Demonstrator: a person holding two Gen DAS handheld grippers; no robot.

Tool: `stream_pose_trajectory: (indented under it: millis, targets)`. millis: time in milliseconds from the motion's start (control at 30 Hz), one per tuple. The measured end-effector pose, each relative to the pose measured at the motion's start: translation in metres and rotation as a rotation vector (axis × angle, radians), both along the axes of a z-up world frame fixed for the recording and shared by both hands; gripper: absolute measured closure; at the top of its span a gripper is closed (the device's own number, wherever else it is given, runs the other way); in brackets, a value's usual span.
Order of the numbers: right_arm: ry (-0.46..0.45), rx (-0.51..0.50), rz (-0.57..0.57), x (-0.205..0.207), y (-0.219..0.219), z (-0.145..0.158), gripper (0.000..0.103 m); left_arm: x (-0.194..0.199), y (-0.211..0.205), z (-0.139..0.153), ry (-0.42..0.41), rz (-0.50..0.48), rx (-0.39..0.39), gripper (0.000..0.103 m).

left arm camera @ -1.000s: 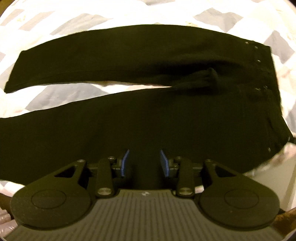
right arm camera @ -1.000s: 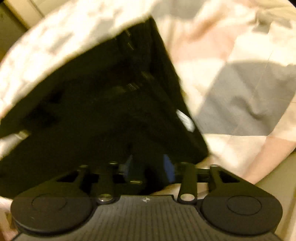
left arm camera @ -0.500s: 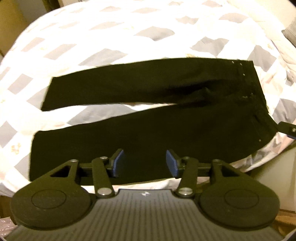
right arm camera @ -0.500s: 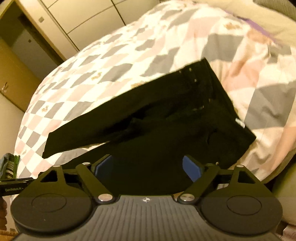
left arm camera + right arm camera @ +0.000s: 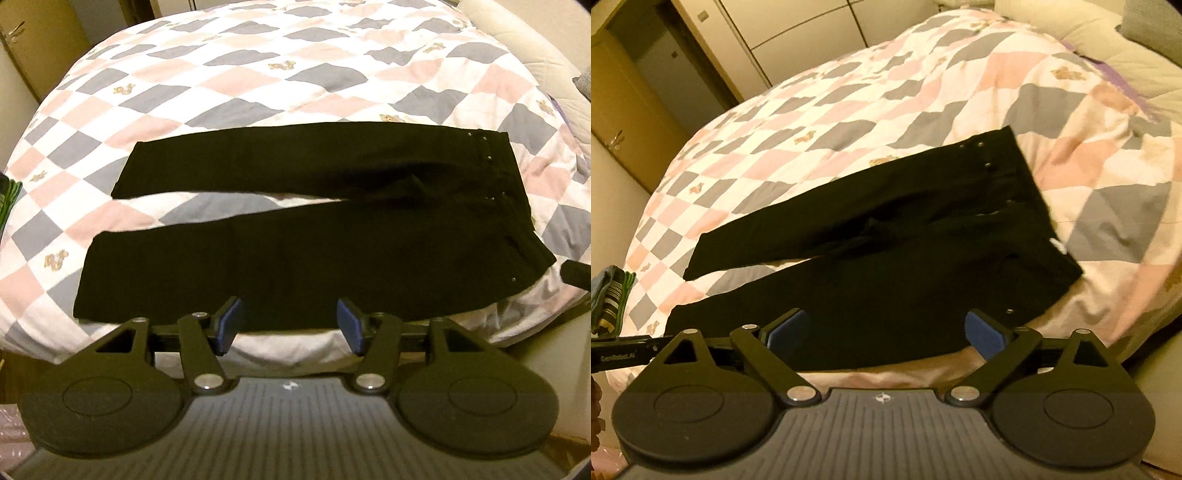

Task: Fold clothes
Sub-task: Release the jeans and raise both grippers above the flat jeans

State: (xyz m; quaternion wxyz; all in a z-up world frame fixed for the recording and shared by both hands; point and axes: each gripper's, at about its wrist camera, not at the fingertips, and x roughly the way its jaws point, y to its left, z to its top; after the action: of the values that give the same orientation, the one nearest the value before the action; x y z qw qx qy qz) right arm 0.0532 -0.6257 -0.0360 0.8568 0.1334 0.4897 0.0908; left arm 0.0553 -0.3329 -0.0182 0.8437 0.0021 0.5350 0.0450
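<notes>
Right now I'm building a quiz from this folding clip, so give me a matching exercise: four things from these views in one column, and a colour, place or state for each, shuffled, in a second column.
Things:
1. trousers
2. quilt
3. left gripper
4. striped clothes

Descriptions:
A. chequered pink, grey and white
B. jaws open, holding nothing
C. black, spread flat, legs slightly apart
D. bunched at the bed's edge, beyond the trouser hems

Pairs: 1-C, 2-A, 3-B, 4-D
</notes>
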Motion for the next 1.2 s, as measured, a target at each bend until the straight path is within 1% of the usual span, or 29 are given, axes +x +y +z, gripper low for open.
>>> stream_pose_trajectory:
  millis: [167, 300, 400, 733, 1000, 1200]
  targets:
    - [-0.003, 0.01, -0.01, -0.021, -0.022, 0.004, 0.007, -0.026, -0.017, 0.005, -0.015, 0.016, 0.005, 0.048]
    - [-0.014, 0.014, 0.011, -0.037, -0.029, 0.008, 0.006, -0.047, -0.03, 0.009, -0.028, 0.028, 0.008, 0.046]
    - [-0.022, 0.017, 0.027, -0.049, -0.033, 0.011, 0.006, -0.065, -0.035, 0.014, -0.05, 0.038, 0.013, 0.043]
    - [-0.058, 0.025, 0.059, -0.07, -0.039, 0.02, 0.004, -0.106, -0.041, 0.028, -0.099, 0.074, 0.025, 0.041]
    - [-0.075, 0.035, 0.064, -0.079, -0.043, 0.023, 0.003, -0.117, -0.045, 0.035, -0.124, 0.069, 0.032, 0.041]
    - [-0.064, 0.042, 0.053, -0.072, -0.047, 0.019, 0.003, -0.111, -0.043, 0.032, -0.126, 0.058, 0.02, 0.04]
